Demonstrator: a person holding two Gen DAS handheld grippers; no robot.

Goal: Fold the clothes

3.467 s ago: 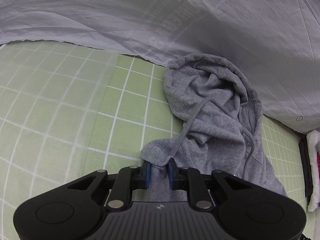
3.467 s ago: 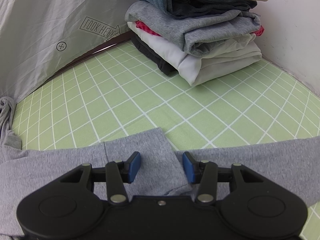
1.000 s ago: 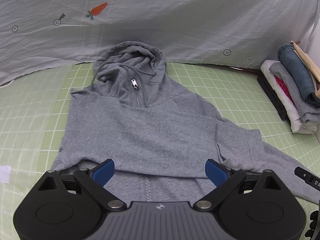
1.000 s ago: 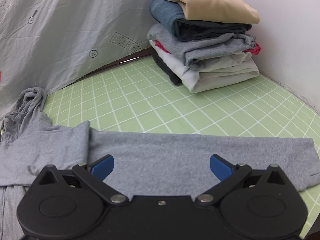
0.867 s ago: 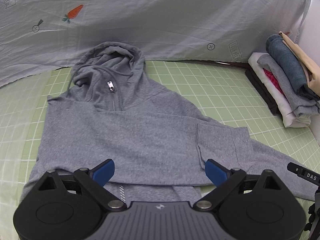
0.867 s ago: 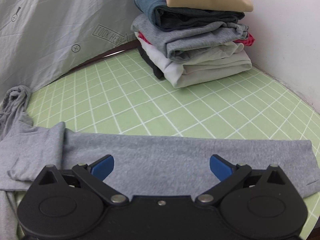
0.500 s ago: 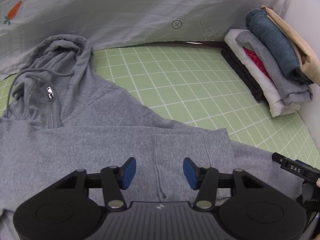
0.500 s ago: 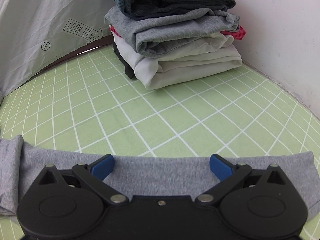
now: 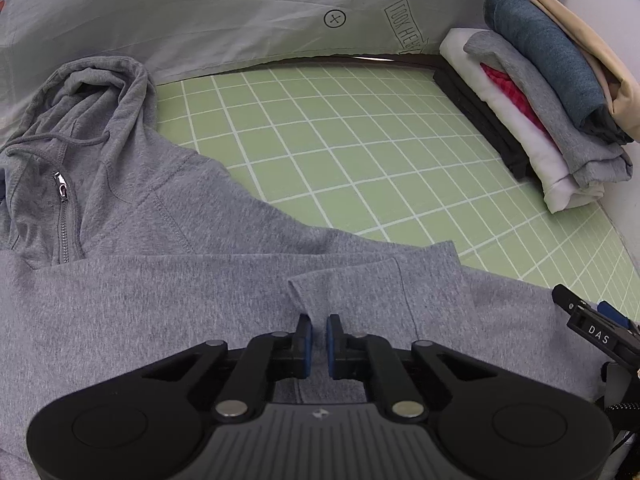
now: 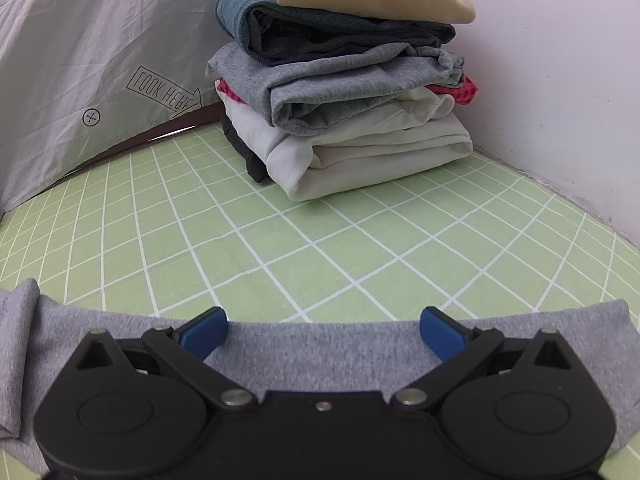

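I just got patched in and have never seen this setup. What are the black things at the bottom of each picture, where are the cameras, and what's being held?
Each black thing is a hand-held two-finger gripper; a person carries one per hand, with a camera looking along its fingers. In the left view, the left gripper is nearly shut on a fold of the grey hoodie, which lies on a green grid mat. In the right view, the right gripper is open above the hoodie's sleeve, holding nothing. A stack of folded clothes sits in the corner.
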